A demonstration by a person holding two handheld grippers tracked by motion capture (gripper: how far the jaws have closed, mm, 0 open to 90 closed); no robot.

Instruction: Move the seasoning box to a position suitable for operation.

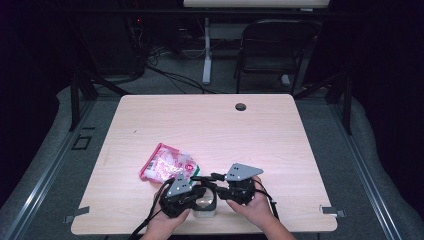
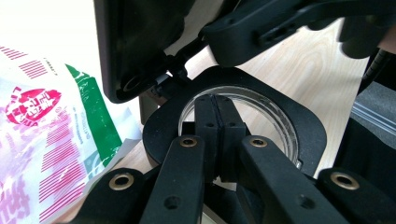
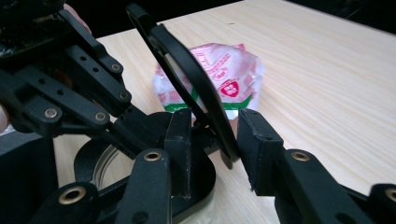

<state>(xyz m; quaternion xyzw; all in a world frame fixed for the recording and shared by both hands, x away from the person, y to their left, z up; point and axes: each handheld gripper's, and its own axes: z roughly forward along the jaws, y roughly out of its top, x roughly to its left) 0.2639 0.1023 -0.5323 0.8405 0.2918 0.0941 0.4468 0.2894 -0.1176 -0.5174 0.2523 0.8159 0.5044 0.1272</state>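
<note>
Beside a crinkly plastic packet (image 1: 168,164), round black-rimmed clear jar (image 2: 243,112).

The only print is on the plastic packet (image 1: 167,165), which lies on the surface near its front edge, left of the middle. In the left gripper view the packet (image 2: 51,140) bears a red, shield-shaped emblem with white characters that are too blurred to read, rows of pink lettering that cannot be made out, and a green band. In the right gripper view the packet (image 3: 229,79) shows the same red emblem, pink lines of print and a green strip, all illegible. No word or number can be read.
</note>
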